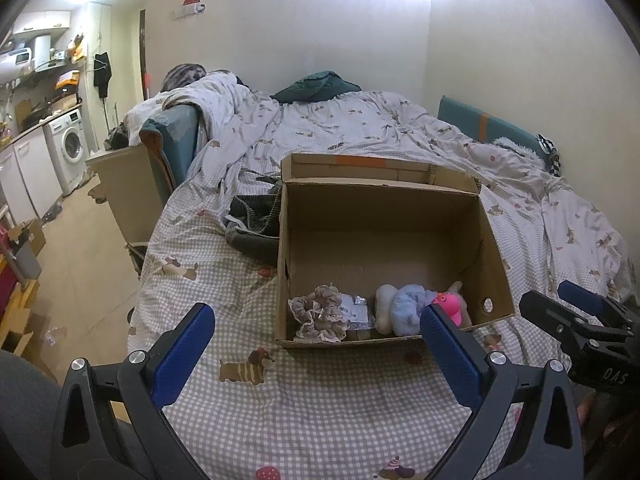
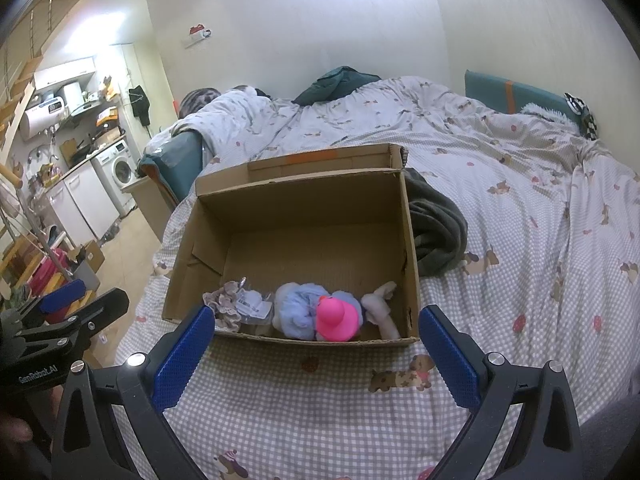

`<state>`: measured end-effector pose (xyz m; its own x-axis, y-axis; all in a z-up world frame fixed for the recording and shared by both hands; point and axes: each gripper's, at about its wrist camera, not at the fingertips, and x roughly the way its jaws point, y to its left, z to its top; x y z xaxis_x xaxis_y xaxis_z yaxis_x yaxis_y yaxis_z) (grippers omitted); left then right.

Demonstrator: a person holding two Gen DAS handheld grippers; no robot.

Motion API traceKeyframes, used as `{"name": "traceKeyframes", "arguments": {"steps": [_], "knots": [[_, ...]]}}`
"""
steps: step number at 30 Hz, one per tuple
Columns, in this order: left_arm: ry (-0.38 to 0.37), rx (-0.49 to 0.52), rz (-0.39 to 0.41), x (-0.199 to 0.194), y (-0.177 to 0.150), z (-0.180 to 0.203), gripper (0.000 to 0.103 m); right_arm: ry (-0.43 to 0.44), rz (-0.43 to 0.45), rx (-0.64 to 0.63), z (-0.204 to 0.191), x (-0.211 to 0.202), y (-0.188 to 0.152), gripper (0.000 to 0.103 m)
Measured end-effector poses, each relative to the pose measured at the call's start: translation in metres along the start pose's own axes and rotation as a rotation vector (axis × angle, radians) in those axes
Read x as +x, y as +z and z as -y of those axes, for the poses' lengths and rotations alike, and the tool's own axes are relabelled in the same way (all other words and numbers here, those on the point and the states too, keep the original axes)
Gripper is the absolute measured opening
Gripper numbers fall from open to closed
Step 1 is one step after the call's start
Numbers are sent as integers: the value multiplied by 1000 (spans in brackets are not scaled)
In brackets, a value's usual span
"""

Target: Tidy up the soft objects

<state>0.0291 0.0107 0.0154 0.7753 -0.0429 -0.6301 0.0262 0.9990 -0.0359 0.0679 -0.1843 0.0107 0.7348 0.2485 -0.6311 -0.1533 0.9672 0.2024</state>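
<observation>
blue-padded and spread wide, our left gripper (image 1: 316,344) hangs empty above the checked bed cover (image 1: 320,408), its two fingers framing the near wall of the cardboard box (image 1: 384,216). our right gripper (image 2: 316,344) is the same: jaws wide apart, nothing between them, held just short of the box's near edge. each tool shows at the edge of the other's view, the two side by side.

beyond the fingertips we see the box standing open on the bed, flaps up at the far side. the soft things lie in a row along its near wall. from the left wrist view: beige lace scrunchies (image 1: 320,314) in the left corner, small clear packets (image 1: 354,312) just beside them, then a cream plush piece (image 1: 384,306), a pale blue fluffy toy (image 1: 412,308) and a bright pink toy (image 1: 450,308) on top of the blue one. a cream limb of plush (image 2: 380,304) reaches toward the right corner in the right wrist view. the rest of the box floor is bare cardboard.

outside the box, a dark grey garment (image 2: 436,236) lies crumpled against its side wall. farther off, the rumpled duvet (image 1: 340,128) with dog prints covers the bed, and a dark green cloth (image 1: 316,88) sits near the wall. a washing machine (image 1: 70,146) stands in the kitchen area to the left.
</observation>
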Motion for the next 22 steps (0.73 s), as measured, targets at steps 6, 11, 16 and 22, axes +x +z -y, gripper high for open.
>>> {"name": "traceKeyframes", "arguments": {"steps": [6,11,16,22], "knots": [[-1,-3,-3,0,0,0,103,-2,2,1,0,0,-1,103],[-2,-1,-3,1,1,0,103,-2,1,1,0,0,-2,103],[0,3,-2,0,0,1,103,-2,2,2,0,0,-1,103],[1,7,2,0,1,1,103,-1,2,3,0,0,-1,103]]}}
